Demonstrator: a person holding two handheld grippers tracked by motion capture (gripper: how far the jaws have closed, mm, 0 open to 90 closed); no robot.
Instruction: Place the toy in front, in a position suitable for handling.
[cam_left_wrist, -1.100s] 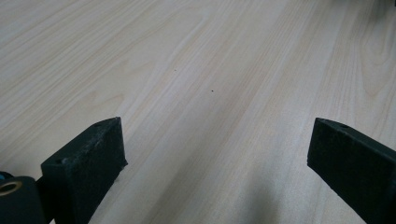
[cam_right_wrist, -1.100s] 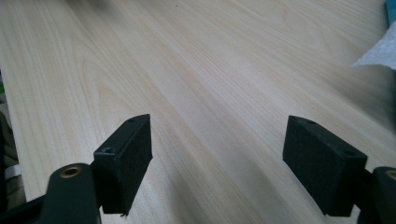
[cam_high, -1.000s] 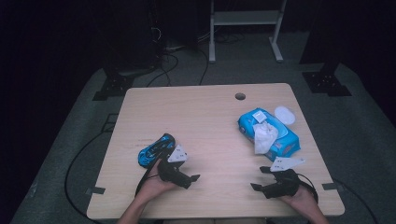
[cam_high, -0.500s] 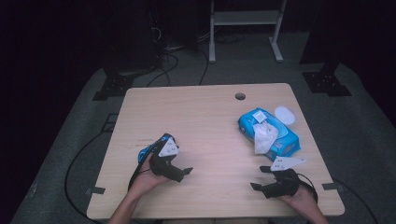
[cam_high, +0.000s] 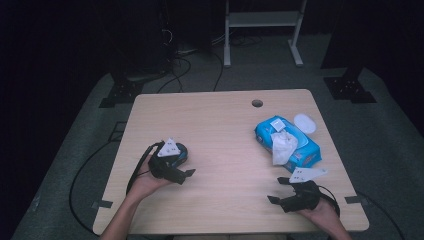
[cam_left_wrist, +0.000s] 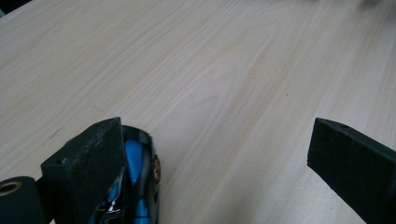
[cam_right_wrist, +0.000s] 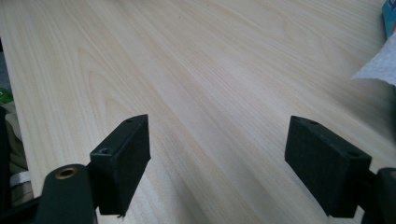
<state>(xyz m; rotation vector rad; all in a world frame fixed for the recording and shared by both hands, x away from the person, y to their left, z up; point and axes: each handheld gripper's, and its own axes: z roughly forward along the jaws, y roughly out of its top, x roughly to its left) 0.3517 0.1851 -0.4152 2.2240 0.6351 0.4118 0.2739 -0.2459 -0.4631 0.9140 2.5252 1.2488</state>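
A small blue toy car (cam_high: 181, 150) lies on the left side of the wooden table (cam_high: 220, 125), mostly hidden under my left gripper (cam_high: 182, 161). In the left gripper view the car (cam_left_wrist: 136, 161) rests just inside the left jaw, seemingly against it, and the left gripper (cam_left_wrist: 217, 135) is wide open with bare table across the rest of the gap. My right gripper (cam_high: 277, 190) rests near the front right edge. It is open, with nothing between its fingers (cam_right_wrist: 219, 126).
A blue pack of wipes (cam_high: 295, 145) lies at the right with a white tissue (cam_high: 283, 148) pulled out of it and a white lid (cam_high: 304, 123) beside it. The tissue's edge (cam_right_wrist: 378, 67) lies ahead and right of the right gripper. A round hole (cam_high: 257, 103) is near the far edge.
My left gripper has moved away from the front edge and leftward onto the blue car, which now sits inside its open jaws. The right gripper has stayed put.
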